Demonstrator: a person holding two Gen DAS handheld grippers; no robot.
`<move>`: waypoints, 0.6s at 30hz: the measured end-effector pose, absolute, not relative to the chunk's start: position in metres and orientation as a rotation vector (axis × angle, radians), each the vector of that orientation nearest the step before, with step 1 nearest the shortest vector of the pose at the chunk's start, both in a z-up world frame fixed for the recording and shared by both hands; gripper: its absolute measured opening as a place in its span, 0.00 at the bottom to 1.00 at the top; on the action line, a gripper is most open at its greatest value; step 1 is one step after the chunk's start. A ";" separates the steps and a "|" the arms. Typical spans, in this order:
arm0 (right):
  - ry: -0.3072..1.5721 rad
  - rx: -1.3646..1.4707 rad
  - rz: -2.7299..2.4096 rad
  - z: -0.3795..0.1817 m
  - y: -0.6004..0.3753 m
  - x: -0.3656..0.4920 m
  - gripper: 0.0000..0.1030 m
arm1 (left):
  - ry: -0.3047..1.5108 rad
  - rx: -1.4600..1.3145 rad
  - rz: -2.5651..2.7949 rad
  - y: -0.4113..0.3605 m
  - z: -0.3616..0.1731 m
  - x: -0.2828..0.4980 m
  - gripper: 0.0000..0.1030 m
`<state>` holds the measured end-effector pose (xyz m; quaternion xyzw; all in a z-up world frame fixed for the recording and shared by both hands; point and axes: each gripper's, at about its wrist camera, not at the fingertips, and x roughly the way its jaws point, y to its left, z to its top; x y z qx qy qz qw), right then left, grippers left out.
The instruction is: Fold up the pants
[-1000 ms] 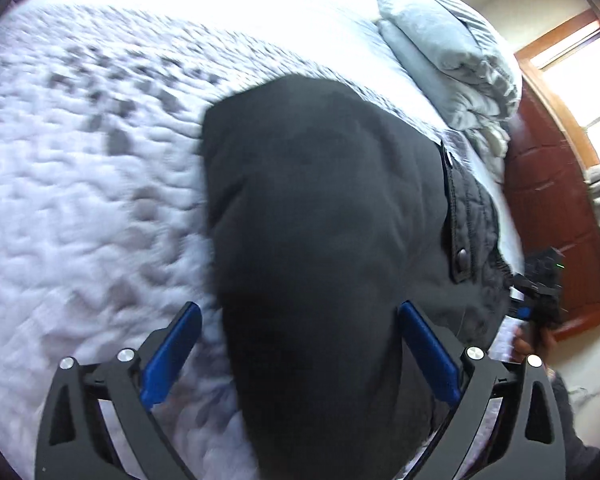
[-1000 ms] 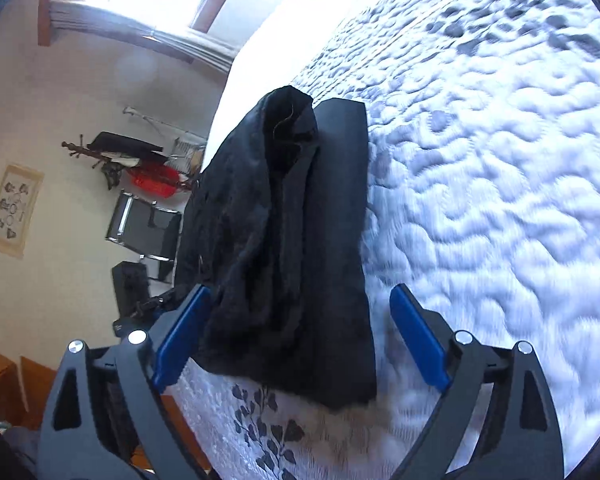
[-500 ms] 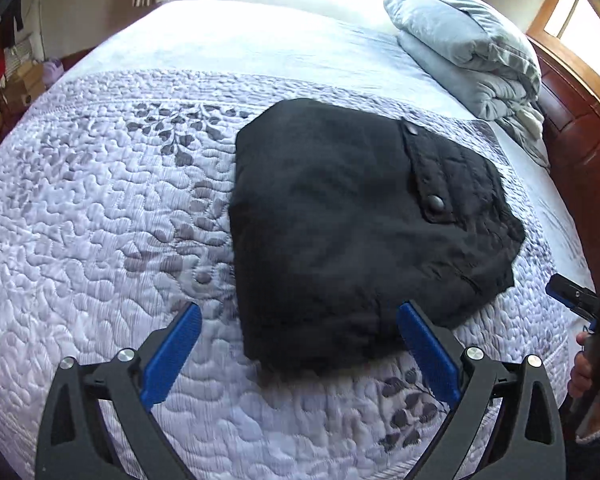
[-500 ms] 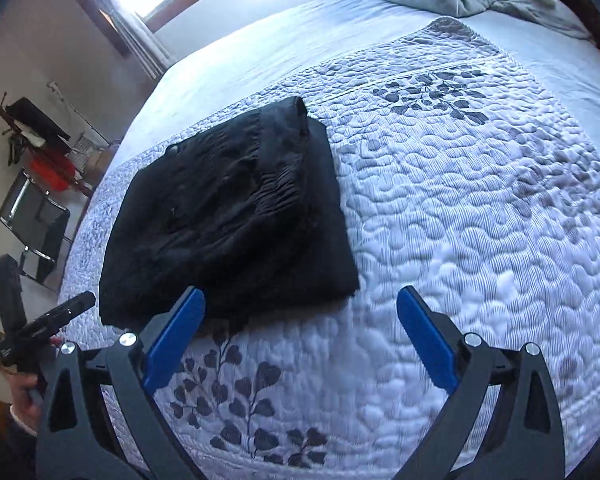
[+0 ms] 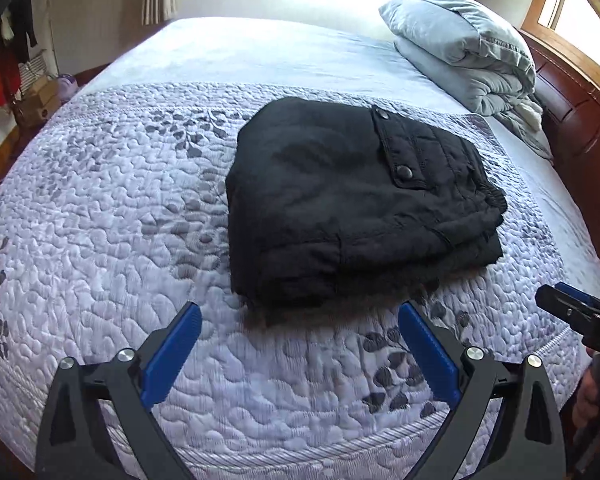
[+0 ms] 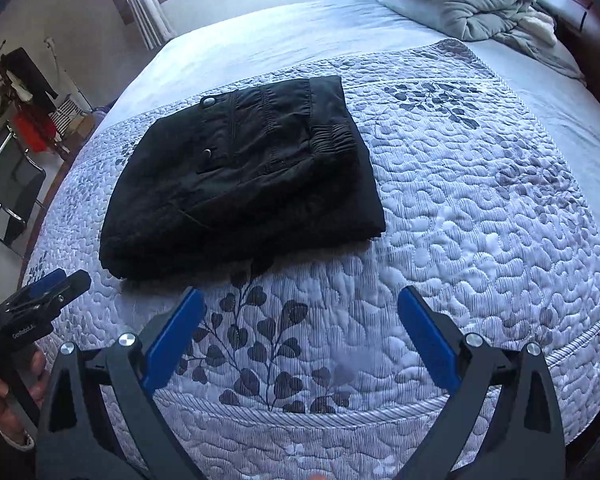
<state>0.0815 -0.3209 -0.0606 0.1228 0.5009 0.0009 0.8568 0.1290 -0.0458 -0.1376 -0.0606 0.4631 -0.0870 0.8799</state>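
Your left gripper point(image 5: 300, 320) has its jaws wide apart, and nothing is between the blue pads; under them you see only the quilt point(image 5: 100, 208). Your right gripper point(image 6: 300, 306) is the same: jaws wide, empty, above the leaf pattern of the quilt.

The pants point(image 5: 352, 204) lie folded in a thick black packet on the quilt, just beyond the tips of both grippers and not touching them. In the left wrist view the near edge of the pants is a little ahead of the jaws, and the pocket flap with two snap buttons is on the top, toward the right side. In the right wrist view the pants point(image 6: 240, 184) are ahead and to the left of the jaws, with the gathered waistband at the far right corner.

The quilt covers the near part of the bed point(image 5: 280, 52). Beyond the pants the bed is plain pale blue. To the far right of the pants a folded grey blanket point(image 5: 460, 48) lies against the wooden headboard point(image 5: 580, 112). To the left of the pants, past the bed edge, a black chair point(image 6: 12, 184) stands on the floor, and a curtain point(image 6: 140, 4) hangs beyond the bed.
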 end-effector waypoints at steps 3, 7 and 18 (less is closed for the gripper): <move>1.051 0.217 -0.023 -0.056 -0.314 0.077 0.94 | 0.967 -0.148 -0.173 -0.044 -0.136 0.124 0.96; 1.049 0.189 -0.026 -0.051 -0.309 0.074 0.94 | 0.945 -0.120 -0.168 -0.048 -0.129 0.119 0.96; 1.061 0.171 -0.033 -0.051 -0.308 0.073 0.94 | 0.960 -0.115 -0.160 -0.050 -0.131 0.118 0.96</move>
